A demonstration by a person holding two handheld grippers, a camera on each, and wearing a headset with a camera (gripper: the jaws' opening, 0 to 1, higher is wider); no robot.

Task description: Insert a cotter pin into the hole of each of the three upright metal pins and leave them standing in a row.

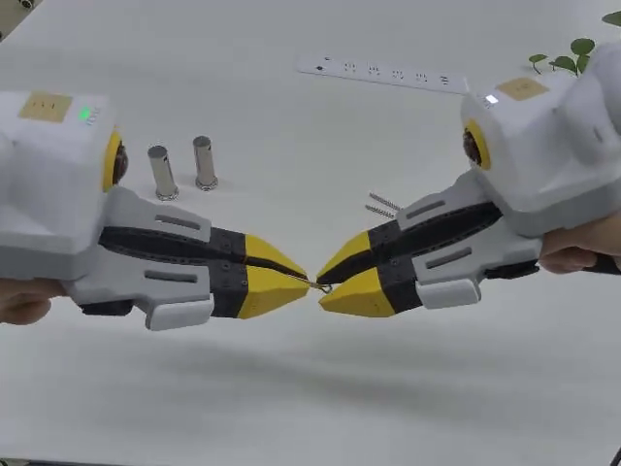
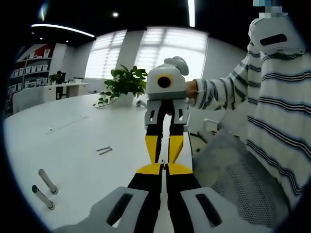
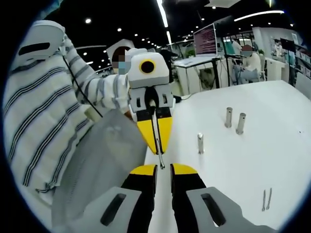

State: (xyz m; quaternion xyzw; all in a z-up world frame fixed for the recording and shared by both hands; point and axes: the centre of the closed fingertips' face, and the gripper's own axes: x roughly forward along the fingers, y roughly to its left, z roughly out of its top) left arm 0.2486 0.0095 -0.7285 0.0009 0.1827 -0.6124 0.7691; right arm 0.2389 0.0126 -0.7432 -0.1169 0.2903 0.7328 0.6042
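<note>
Right gripper view puts the cotter pin (image 3: 159,158) in mid-air between the two tools. It juts out of the tips of the left gripper (image 3: 156,148), whose fingers are pressed together on its shank, and its free end reaches into the narrow gap between the fingers of the right gripper (image 3: 163,169). Those fingers stand slightly apart and do not look clamped on it. Head view agrees: the grippers meet tip to tip above the table (image 1: 291,388), with the pin's looped head at the right gripper's tips. It reads as a handover or a re-grip to line the pin up, though that is a judgement. Farther out, three metal pins (image 3: 200,143) stand upright on the table. One is nearer the grippers and two are close together beyond it, well apart from the held pin and not in one line. None of them shows a cotter pin through its hole, though the holes are too small to make out. The spare cotter pins (image 1: 381,206) lie loose on the table just behind the right gripper. With one in hand and the spares on the table, the task appears to be at its start: all three insertions and the lining-up into a row are probably left to do. A power strip (image 1: 383,73) and a plant (image 1: 568,58) sit at the far edge.
</note>
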